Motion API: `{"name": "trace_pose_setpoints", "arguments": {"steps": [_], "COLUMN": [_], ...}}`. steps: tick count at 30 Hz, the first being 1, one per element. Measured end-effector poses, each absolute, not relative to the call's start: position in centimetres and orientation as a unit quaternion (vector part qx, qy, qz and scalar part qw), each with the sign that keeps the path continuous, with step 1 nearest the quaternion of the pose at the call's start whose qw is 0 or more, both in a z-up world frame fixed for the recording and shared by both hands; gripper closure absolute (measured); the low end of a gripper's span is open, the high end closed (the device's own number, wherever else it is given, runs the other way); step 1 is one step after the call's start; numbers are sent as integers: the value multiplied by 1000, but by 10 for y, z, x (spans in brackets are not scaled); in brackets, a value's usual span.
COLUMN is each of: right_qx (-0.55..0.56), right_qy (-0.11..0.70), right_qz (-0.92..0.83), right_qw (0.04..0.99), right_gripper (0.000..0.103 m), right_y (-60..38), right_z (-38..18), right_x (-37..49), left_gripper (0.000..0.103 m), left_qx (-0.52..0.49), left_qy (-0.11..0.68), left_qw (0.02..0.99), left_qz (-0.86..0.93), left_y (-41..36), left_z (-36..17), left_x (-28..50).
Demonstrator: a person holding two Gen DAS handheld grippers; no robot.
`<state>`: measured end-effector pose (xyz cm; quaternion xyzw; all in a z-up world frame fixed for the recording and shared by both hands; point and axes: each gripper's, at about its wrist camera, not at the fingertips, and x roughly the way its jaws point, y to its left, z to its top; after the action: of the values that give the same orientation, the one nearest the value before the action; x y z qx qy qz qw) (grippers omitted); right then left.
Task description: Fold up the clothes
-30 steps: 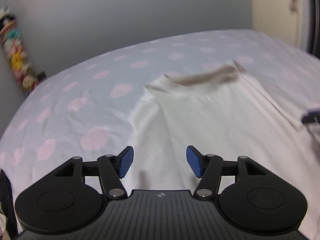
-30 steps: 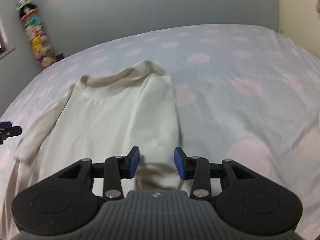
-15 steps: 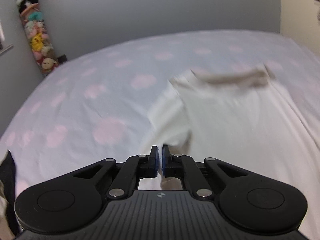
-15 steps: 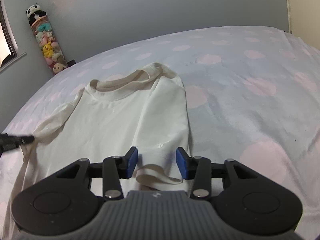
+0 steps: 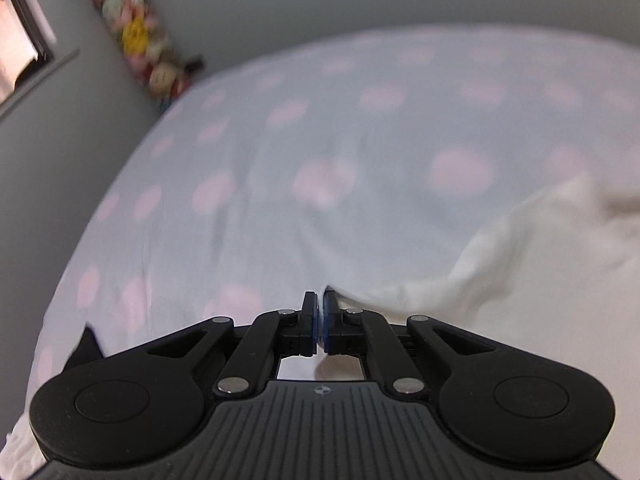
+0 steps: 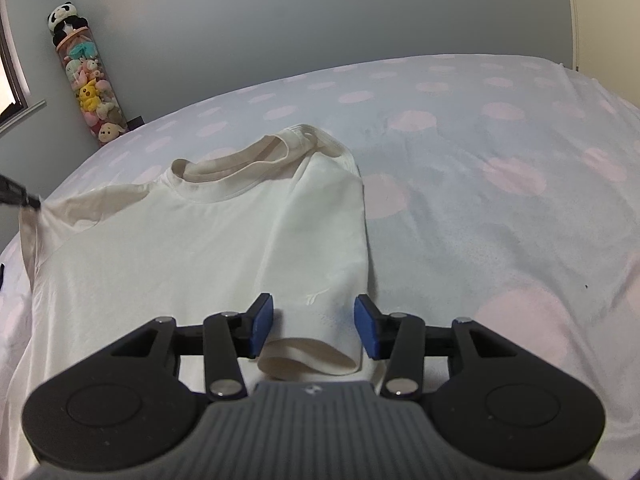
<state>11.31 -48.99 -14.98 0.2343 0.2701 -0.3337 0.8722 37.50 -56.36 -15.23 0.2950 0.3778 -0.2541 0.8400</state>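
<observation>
While left tongs pinch sleeve, right tongs opening around folded sleeve.

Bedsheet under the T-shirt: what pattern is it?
The bedsheet is pale blue with large pink polka dots; it shows best in the right wrist view.

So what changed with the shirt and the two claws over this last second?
The left claw shut on the left sleeve and drew it outward, away from the shirt body. The right claw is opening, its jaws apart around the folded right sleeve without pressing it. Shirt body and bed unchanged.
</observation>
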Motion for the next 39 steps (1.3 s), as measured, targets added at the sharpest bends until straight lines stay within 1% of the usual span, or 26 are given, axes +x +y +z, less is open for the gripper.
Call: {"name": "trace_pose_setpoints", "arguments": {"steps": [2, 4, 5, 6, 9, 12, 17, 18, 19, 20, 21, 22, 23, 25, 28, 31, 33, 36, 39], "right_qx": [231, 226, 223, 220, 216, 197, 161, 151, 143, 139, 137, 141, 148, 177, 251, 285, 296, 303, 273], "right_qy": [266, 263, 263, 263, 261, 262, 279, 284, 290, 296, 301, 301, 296, 277, 239, 222, 212, 218, 234], "right_qz": [-341, -344, -344, -343, -341, -326, -297, -294, -295, -299, -302, -305, -308, -309, -307, -337, -353, -327, -353], "right_qw": [872, 873, 873, 874, 877, 887, 899, 900, 899, 896, 894, 893, 892, 892, 886, 869, 862, 868, 864], "right_gripper": [54, 55, 55, 55, 56, 56, 57, 61, 77, 84, 86, 95, 97, 97, 97, 97, 97, 95, 96], "right_y": [-491, -492, -492, -492, -490, -480, -462, -459, -458, -459, -460, -462, -465, -472, -495, -521, -535, -547, -551], "right_z": [-149, -147, -146, -145, -142, -136, -139, -141, -143, -145, -147, -149, -149, -145, -133, -125, -119, -112, -110], "right_x": [113, 113, 113, 114, 113, 116, 125, 127, 129, 130, 130, 128, 125, 116, 96, 78, 65, 58, 58], "left_gripper": [101, 97, 93, 86, 73, 67, 66, 66, 66, 66, 66, 66, 66, 66, 65, 65, 65, 65, 65], "left_qx": [288, 284, 283, 283, 267, 245, 233, 232, 229, 223, 218, 212, 207, 201, 199, 203, 192, 168, 148], "left_qy": [399, 402, 397, 388, 369, 360, 379, 384, 391, 396, 400, 403, 406, 409, 415, 420, 432, 453, 471], "left_qw": [837, 840, 843, 847, 864, 875, 861, 857, 852, 849, 846, 844, 841, 837, 828, 825, 824, 824, 823], "left_qz": [-239, -231, -229, -228, -215, -211, -246, -254, -263, -271, -278, -284, -291, -303, -319, -319, -312, -296, -282], "left_y": [-556, -548, -544, -539, -520, -500, -479, -476, -473, -470, -467, -464, -461, -455, -448, -438, -429, -413, -400], "left_z": [-172, -185, -189, -191, -182, -169, -156, -155, -154, -154, -152, -150, -148, -145, -143, -146, -148, -154, -160], "left_x": [381, 382, 380, 377, 363, 347, 310, 302, 294, 287, 279, 271, 263, 248, 229, 221, 220, 224, 228]}}
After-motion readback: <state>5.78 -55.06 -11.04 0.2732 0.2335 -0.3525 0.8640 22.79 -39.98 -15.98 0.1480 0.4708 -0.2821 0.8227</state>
